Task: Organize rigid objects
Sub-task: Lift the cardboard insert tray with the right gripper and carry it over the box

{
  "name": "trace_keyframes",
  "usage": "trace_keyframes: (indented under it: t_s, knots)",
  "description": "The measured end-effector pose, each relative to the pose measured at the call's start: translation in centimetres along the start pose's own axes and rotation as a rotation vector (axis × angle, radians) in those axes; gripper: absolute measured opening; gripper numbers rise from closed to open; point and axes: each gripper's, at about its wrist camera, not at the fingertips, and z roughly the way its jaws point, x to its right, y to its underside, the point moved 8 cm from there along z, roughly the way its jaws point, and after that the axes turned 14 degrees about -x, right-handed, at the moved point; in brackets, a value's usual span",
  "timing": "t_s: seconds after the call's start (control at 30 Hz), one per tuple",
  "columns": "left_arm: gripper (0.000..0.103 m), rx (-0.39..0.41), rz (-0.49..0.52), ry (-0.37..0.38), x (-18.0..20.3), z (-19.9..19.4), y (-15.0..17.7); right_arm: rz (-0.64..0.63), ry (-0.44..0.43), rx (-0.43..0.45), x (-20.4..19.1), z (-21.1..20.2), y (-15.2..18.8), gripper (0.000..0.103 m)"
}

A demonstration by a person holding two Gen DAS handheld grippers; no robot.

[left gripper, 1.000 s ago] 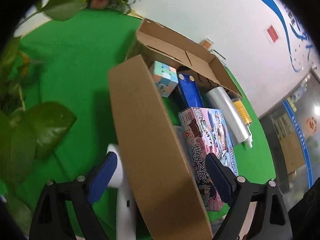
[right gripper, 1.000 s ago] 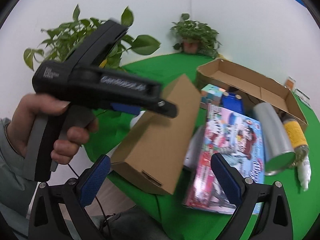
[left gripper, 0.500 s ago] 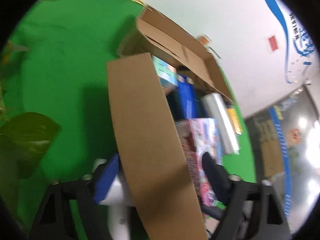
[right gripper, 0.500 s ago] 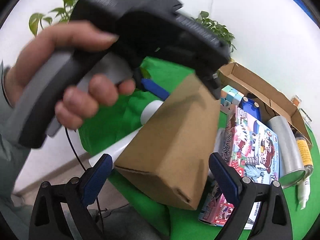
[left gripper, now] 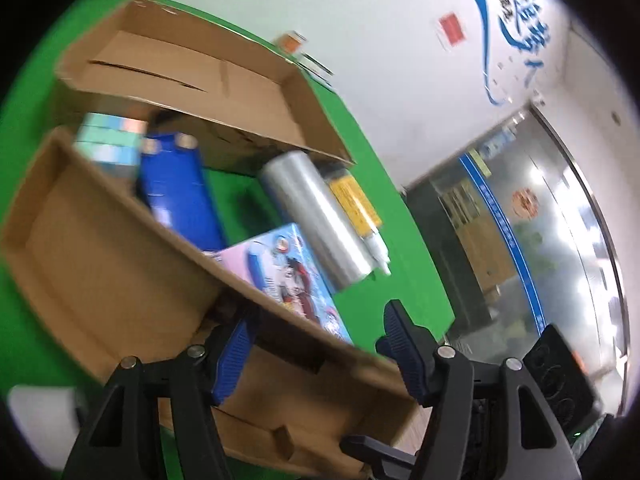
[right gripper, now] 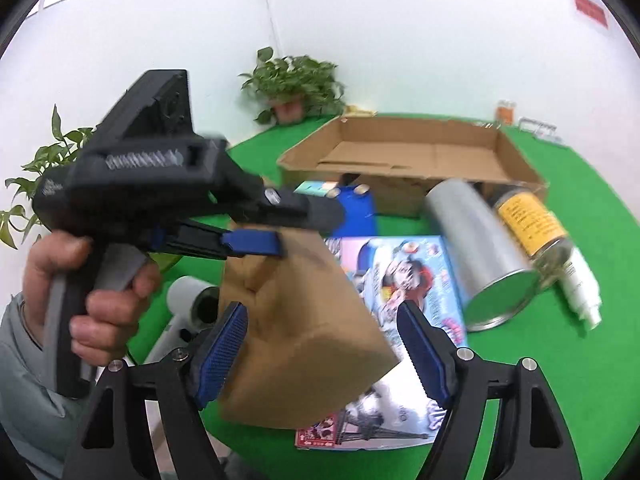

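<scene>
1. Brown box (right gripper: pixel 300 340) hangs tilted over the near edge of the green surface (right gripper: pixel 580 360). It is just in front of the picture box (right gripper: pixel 404 276), and the big open carton (right gripper: pixel 400 152) sits well behind.
2. The left gripper (left gripper: pixel 320 316) pinches the brown box at its top edge, with one finger on each side. Its jaws have just been closing on the box.
3. The right gripper (right gripper: pixel 322 308) has the brown box between its fingers, and its jaws have just been closing too. I cannot tell if its pads press the sides yet.
4. I think the box could slip or swing, because it leans and is held only by one edge.
5. It could also bump the silver can (right gripper: pixel 480 248). The can is round, so it would roll.
6. A hard squeeze could dent the box. It is plain cardboard, dull and a bit rough, with flat sides and sharp corners.
7. The can looks smooth and shiny, the picture box looks flat and glossy, and the surface looks soft and fuzzy.
</scene>
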Motion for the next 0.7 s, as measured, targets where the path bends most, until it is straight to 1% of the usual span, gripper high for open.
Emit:
trace_keyframes:
  t_s: [0.03, 0.07, 0.1, 0.13, 0.17, 0.2, 0.23, 0.3, 0.37, 0.4, 0.43, 0.47, 0.5, 0.53, 0.57, 0.6, 0.67, 0.7]
  knots:
    - [0.063, -0.005, 0.013, 0.012, 0.3, 0.4, -0.2, -0.003, 0.022, -0.015, 0.3, 0.5, -0.2, 0.068]
    - [0.063, -0.018, 0.017, -0.005, -0.4, 0.7, -0.2, -0.003, 0.043, -0.054, 0.8, 1.4, 0.0, 0.062]
    - [0.063, -0.010, 0.026, -0.018, -0.6, 0.6, -0.2, 0.004, 0.054, -0.086, 1.1, 2.1, 0.3, 0.042]
    - [0.063, 0.013, 0.035, -0.007, -0.6, -0.4, 0.0, 0.017, 0.051, -0.126, 1.6, 3.1, 0.7, 0.031]
    - [0.063, 0.045, 0.047, -0.005, -0.9, -1.4, 0.2, 0.025, 0.029, -0.139, 2.3, 3.8, 0.6, 0.031]
    - [0.063, 0.090, 0.055, -0.006, -0.2, -2.6, 0.4, 0.031, 0.009, -0.135, 2.4, 4.0, 0.6, 0.030]
    - [0.063, 0.146, 0.048, -0.040, 0.0, -4.0, 0.7, 0.033, 0.009, -0.130, 2.6, 4.2, 0.6, 0.027]
    - [0.065, 0.241, 0.018, -0.135, -1.2, -6.9, 2.4, 0.078, -0.005, -0.125, 3.1, 4.3, 0.6, 0.027]
    - [0.074, 0.297, -0.040, -0.217, -2.6, -8.6, 4.0, 0.146, -0.017, -0.119, 4.2, 4.5, 0.5, 0.026]
    - [0.074, 0.307, -0.091, -0.257, -3.5, -8.9, 4.8, 0.165, -0.017, -0.117, 4.7, 4.7, -0.1, 0.025]
    - [0.074, 0.287, -0.140, -0.272, -4.5, -8.5, 5.4, 0.180, -0.020, -0.115, 5.1, 4.7, -0.4, 0.023]
    - [0.074, 0.259, -0.167, -0.253, -4.9, -7.9, 5.6, 0.195, -0.025, -0.114, 5.2, 4.6, -0.4, 0.022]
    - [0.074, 0.216, -0.197, -0.220, -5.7, -6.8, 5.9, 0.209, -0.032, -0.117, 4.9, 4.8, -0.2, 0.020]
    - [0.074, 0.190, -0.229, -0.187, -6.2, -5.8, 6.0, 0.215, -0.039, -0.120, 4.5, 4.2, 0.1, 0.019]
    - [0.072, 0.182, -0.246, -0.146, -6.6, -5.3, 5.9, 0.218, -0.043, -0.120, 4.3, 4.2, 0.2, 0.019]
    - [0.069, 0.178, -0.239, -0.138, -6.7, -5.0, 5.8, 0.215, -0.049, -0.128, 4.1, 4.3, 0.2, 0.019]
    - [0.050, 0.173, -0.207, -0.153, -6.7, -4.9, 5.3, 0.197, -0.059, -0.145, 3.5, 4.3, 0.4, 0.019]
    - [0.045, 0.162, -0.198, -0.154, -6.8, -4.8, 5.0, 0.185, -0.060, -0.154, 3.1, 4.3, 0.5, 0.019]
